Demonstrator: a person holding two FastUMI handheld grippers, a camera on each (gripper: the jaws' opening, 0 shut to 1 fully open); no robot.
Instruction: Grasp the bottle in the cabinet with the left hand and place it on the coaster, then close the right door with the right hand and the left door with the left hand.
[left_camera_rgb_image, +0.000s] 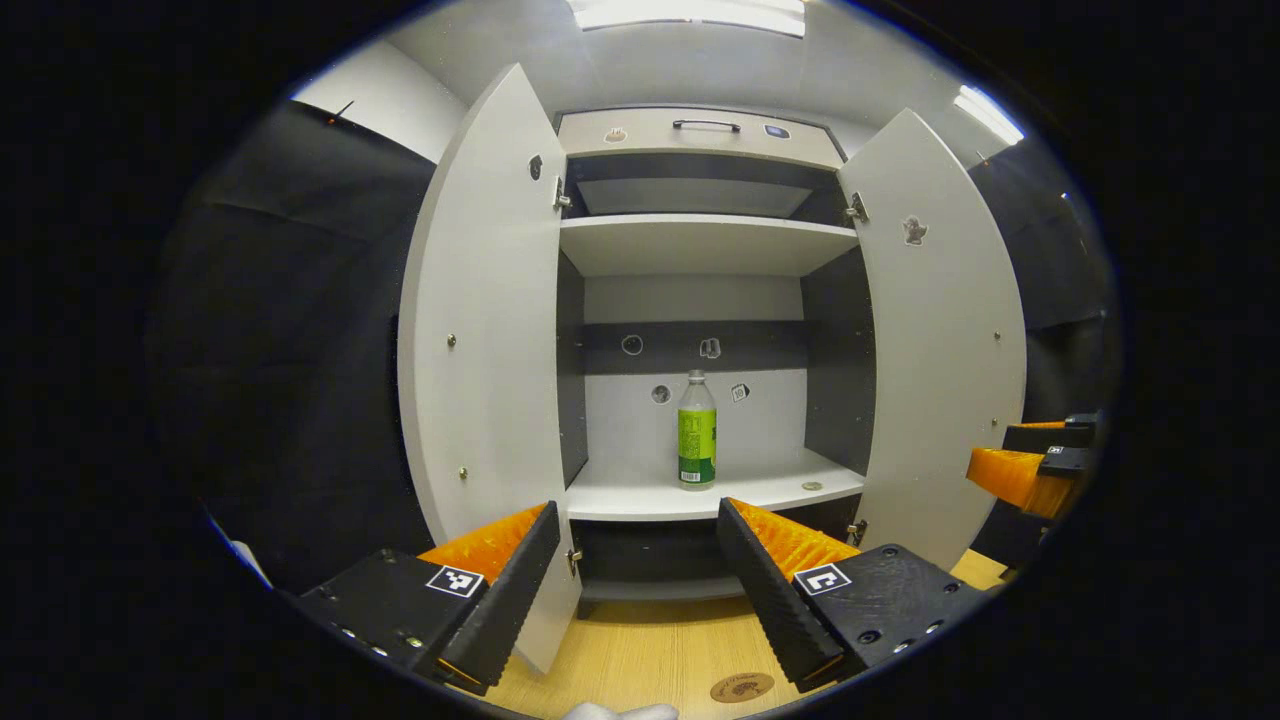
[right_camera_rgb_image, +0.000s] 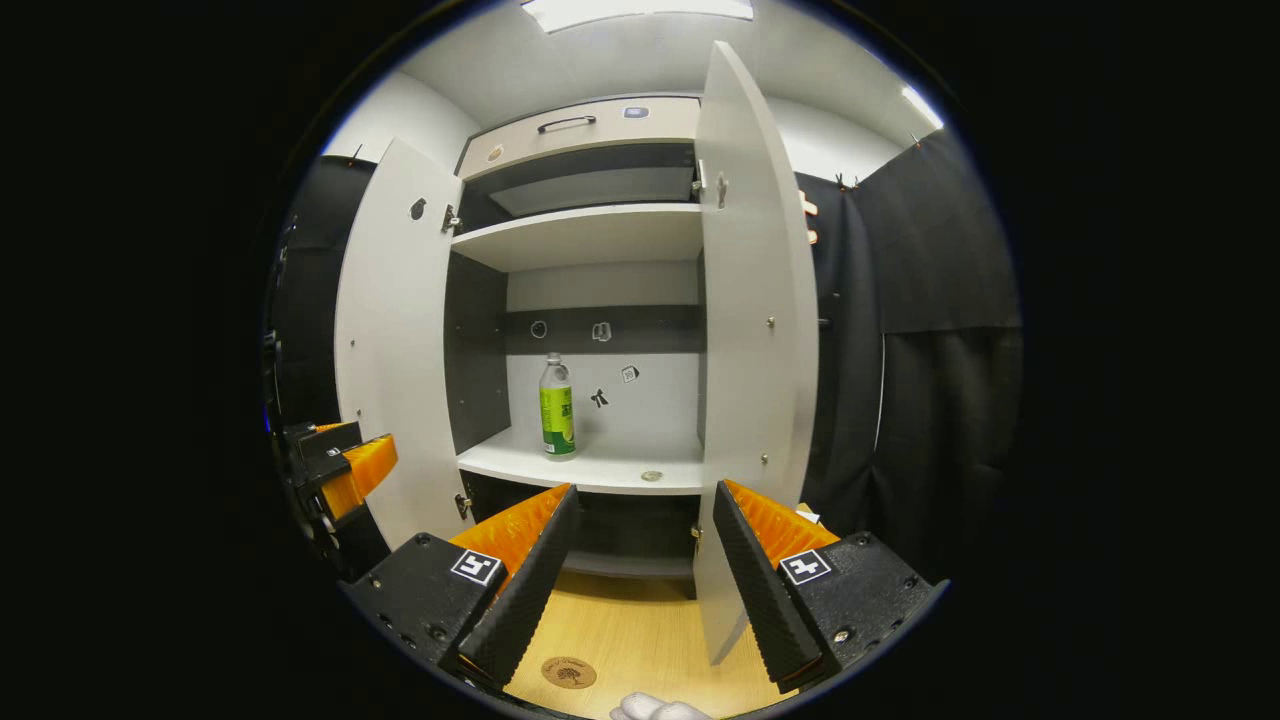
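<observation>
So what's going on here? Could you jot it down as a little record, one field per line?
bottle: green-labelled bottle upright on the cabinet's lower shelf, untouched
left door: left door wide open
right door: right door wide open
coaster: round coaster on the wooden tabletop in front of the cabinet, nothing on it
left gripper: left gripper open, in front of the cabinet, short of the bottle
right gripper: right gripper open, holding nothing

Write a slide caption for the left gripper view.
Open left gripper faces the bottle standing upright on the cabinet shelf, both doors open.
</observation>
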